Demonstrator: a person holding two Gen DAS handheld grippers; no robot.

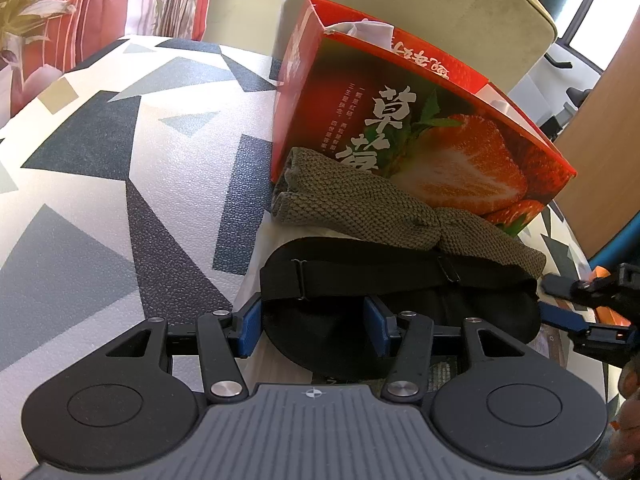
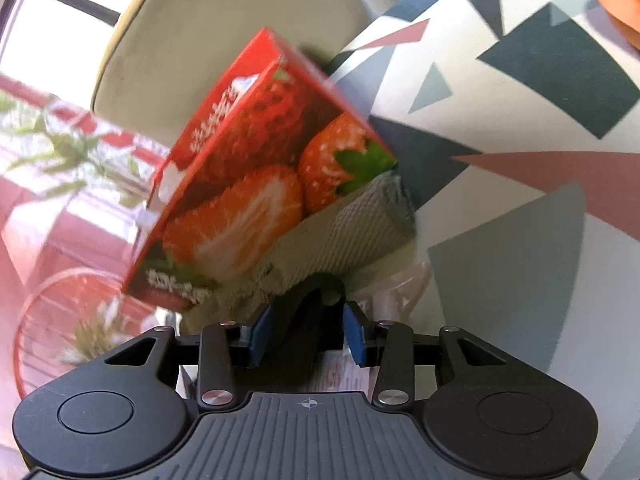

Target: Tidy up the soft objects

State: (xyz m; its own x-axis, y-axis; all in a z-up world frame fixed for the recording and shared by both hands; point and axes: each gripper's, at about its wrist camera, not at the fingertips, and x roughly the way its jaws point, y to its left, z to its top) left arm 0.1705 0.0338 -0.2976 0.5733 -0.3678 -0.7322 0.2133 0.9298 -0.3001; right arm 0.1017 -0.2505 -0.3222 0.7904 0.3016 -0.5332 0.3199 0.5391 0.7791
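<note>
The table point(image 1: 120, 152) wears a cloth of grey, black and white triangles, and the landmark on it is the red strawberry box point(image 1: 420, 120), open at the top with something white showing inside. Against the box's front face lies an olive knitted piece point(image 1: 360, 208), folded and touching the cardboard. Just in front of that knit, on the side away from the box, lies a black eye mask point(image 1: 340, 332) with its elastic strap point(image 1: 360, 276) across the top. The left gripper point(image 1: 314, 330) straddles the near left part of the mask, its blue pads set apart on either side of the fabric and not pinching it. At the mask's far right end, right of the box, the right gripper point(image 2: 308, 336) stands spread as well, with the dark mask edge point(image 2: 304, 320) between its pads.
</note>
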